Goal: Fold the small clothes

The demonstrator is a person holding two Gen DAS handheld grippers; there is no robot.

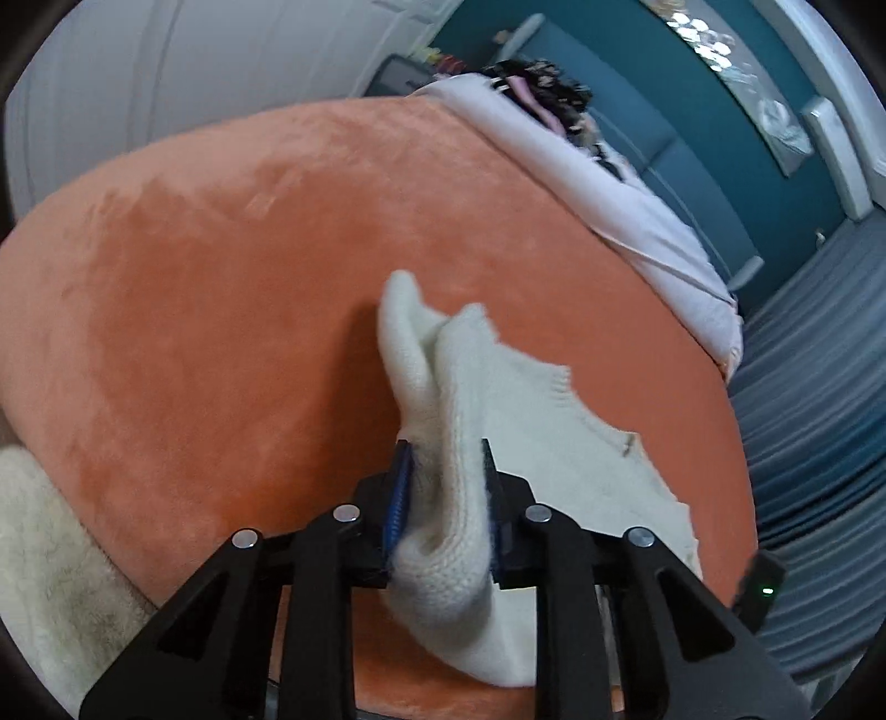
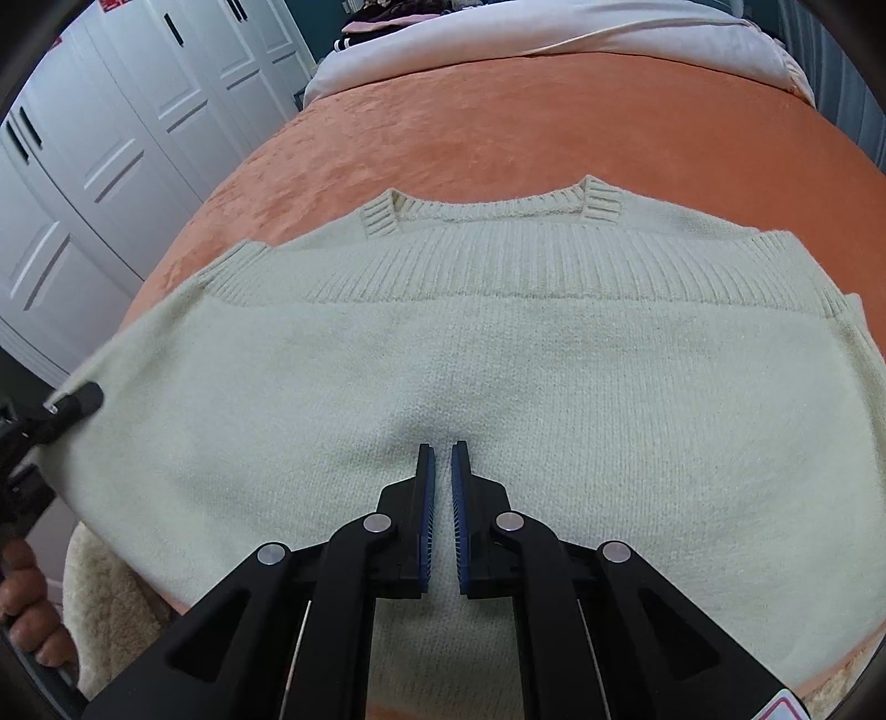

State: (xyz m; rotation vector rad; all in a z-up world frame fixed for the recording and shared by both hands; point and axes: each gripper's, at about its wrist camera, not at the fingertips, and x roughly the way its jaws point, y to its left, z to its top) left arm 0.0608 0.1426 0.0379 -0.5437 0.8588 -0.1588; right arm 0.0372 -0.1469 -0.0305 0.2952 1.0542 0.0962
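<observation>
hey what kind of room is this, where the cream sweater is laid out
Most likely a bedroom: the sweater lies on a bed's orange blanket, with white wardrobe doors alongside and a pale sheet at the far end.

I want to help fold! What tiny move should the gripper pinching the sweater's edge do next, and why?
Probably carry that edge across the cream sweater toward its middle: the left gripper already pinches bunched knit, while the right gripper, shut, rests on the flat middle.

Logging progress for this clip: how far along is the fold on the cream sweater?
Done: the sweater lies spread flat on the orange blanket. In hand: the left gripper is shut on a bunched edge; the right gripper, shut, rests at mid-body. Left: no fold is visible in the body yet.
</observation>
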